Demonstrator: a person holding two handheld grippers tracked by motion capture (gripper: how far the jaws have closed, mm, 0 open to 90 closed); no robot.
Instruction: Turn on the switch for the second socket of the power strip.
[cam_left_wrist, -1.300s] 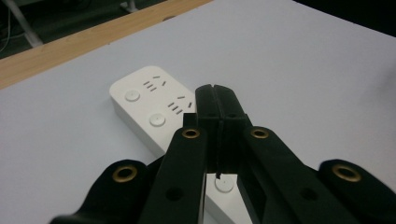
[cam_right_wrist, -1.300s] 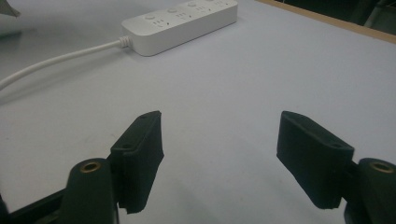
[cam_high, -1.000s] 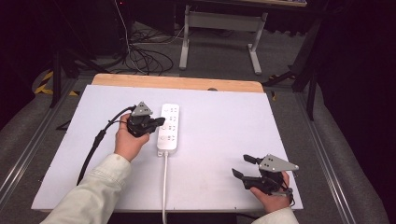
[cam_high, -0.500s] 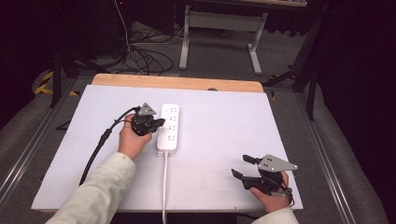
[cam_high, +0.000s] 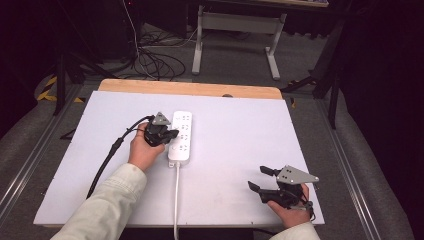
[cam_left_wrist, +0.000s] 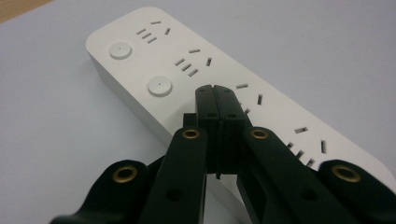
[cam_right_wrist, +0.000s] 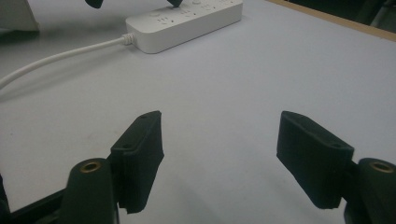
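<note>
White plastic power strip (cam_high: 180, 138) mid-table on white board (cam_high: 240, 130), directly under left gripper (cam_left_wrist: 216, 93) tips | jaws pressed together, empty, angled down over strip's sockets beside round buttons (cam_left_wrist: 159, 86) | right gripper (cam_right_wrist: 219, 140) spread wide, hovering near table's front-right corner, well apart from strip.

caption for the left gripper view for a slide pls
Closed left gripper poised over the white power strip, jaws pressed together just past its two round buttons, on a pale table.
</note>
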